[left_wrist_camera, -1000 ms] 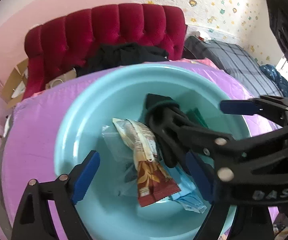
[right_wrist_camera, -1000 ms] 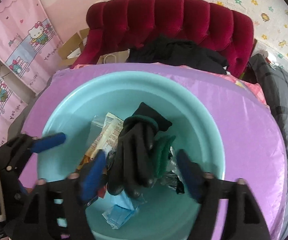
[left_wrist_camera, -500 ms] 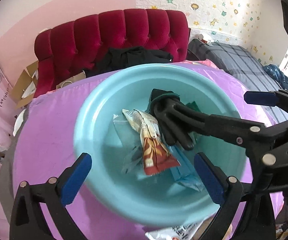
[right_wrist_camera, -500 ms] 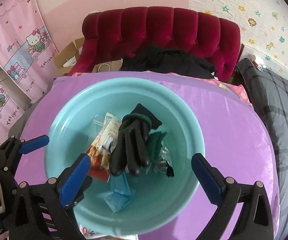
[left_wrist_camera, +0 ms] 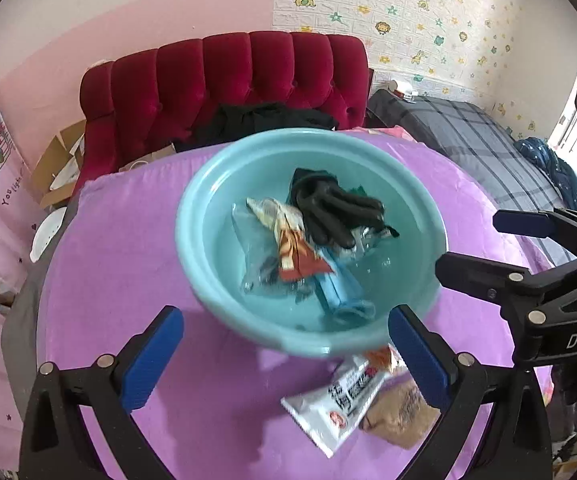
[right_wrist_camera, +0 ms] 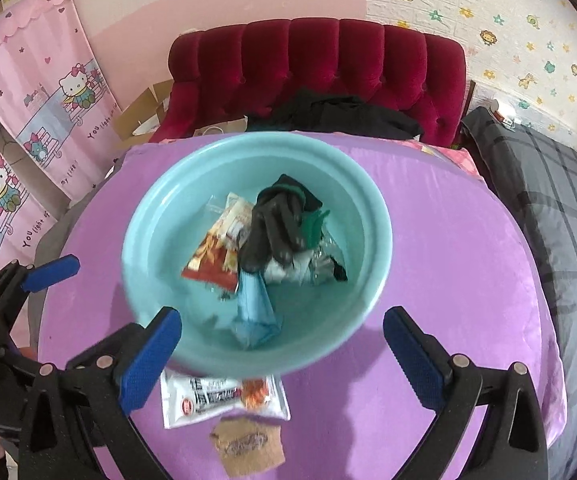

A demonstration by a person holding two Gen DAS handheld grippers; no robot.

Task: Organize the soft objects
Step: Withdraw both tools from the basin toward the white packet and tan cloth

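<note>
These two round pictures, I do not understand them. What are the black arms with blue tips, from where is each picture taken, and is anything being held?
The black arms are hand-held grippers; a person carries one in each hand, and each has a wide-angle camera looking along its two blue-padded fingers. One picture looks past the left gripper, the other past the right gripper. Each also shows the other gripper at its edge. Both are open and hold nothing; their jaws have just been opening. On the purple cover stands a light blue basin holding a black glove, a snack packet and a blue pouch. A white packet and a brown one lie outside.
</note>
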